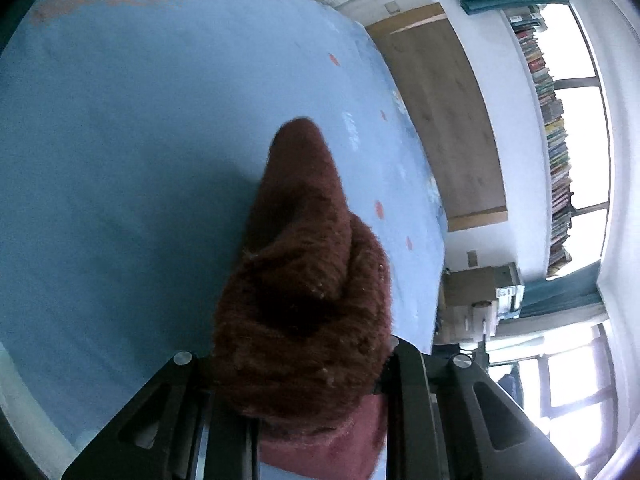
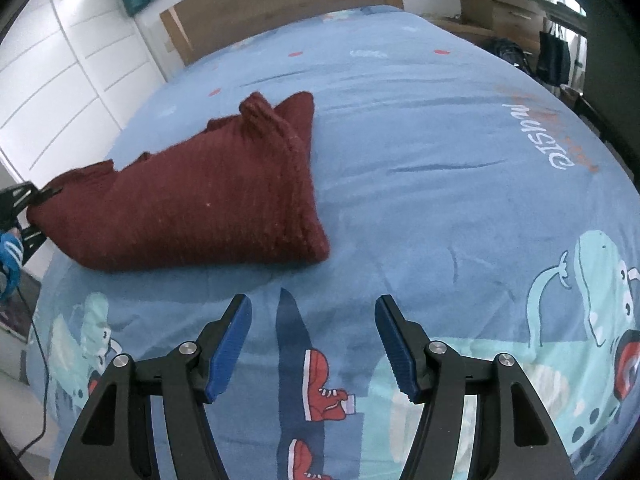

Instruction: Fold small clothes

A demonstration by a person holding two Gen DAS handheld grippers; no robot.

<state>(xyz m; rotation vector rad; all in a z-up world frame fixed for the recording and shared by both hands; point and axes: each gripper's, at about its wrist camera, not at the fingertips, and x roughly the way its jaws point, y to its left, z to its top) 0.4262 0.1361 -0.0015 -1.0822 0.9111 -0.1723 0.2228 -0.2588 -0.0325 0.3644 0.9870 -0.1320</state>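
Observation:
A small dark red knitted garment lies on the blue bed cover, its left end lifted. My left gripper is shut on that left end at the far left of the right wrist view. In the left wrist view the garment bunches between the jaws and hangs forward, hiding the fingertips. My right gripper is open and empty, just above the cover, a short way in front of the garment's right corner.
The bed has a wooden headboard at the far end. White wardrobe doors stand to the left. A desk with drawers and bags stands at the far right. A cable hangs by the bed's left edge.

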